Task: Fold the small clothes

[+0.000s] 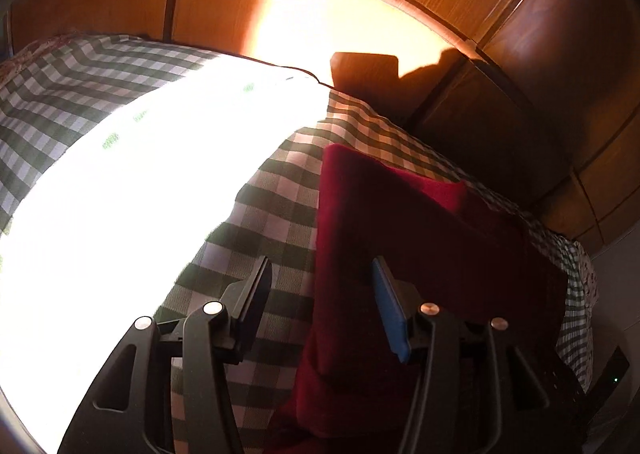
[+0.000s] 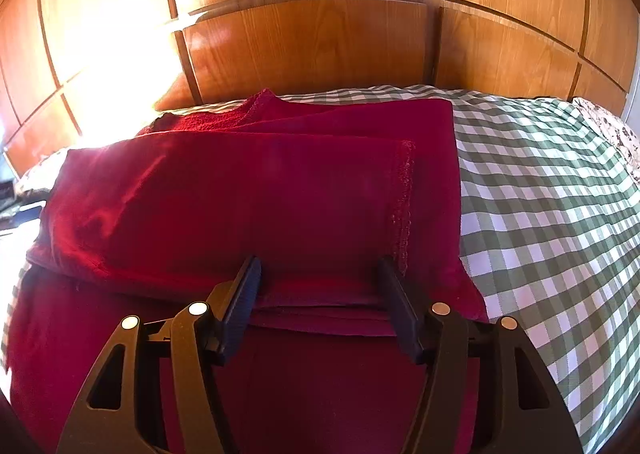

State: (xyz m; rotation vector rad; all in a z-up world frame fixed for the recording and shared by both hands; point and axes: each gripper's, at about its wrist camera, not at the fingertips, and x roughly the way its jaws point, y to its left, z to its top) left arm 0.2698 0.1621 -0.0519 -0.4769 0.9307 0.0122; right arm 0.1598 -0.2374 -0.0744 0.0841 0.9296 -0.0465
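A dark red garment [image 2: 248, 198] lies partly folded on a green and white checked bedspread [image 2: 552, 206]. In the right wrist view my right gripper [image 2: 320, 274] is open and empty, its jaws apart just above the near edge of the folded layers. In the left wrist view the same red garment [image 1: 420, 254] lies to the right. My left gripper [image 1: 320, 274] is open and empty, straddling the garment's left edge: one finger over the bedspread [image 1: 256, 222], the other over the red cloth.
A wooden panelled headboard or wardrobe [image 2: 320, 34] stands right behind the bed. Strong sunlight washes out much of the bedspread in the left wrist view [image 1: 132, 182]. A floral fabric [image 2: 612, 134] shows at the far right corner.
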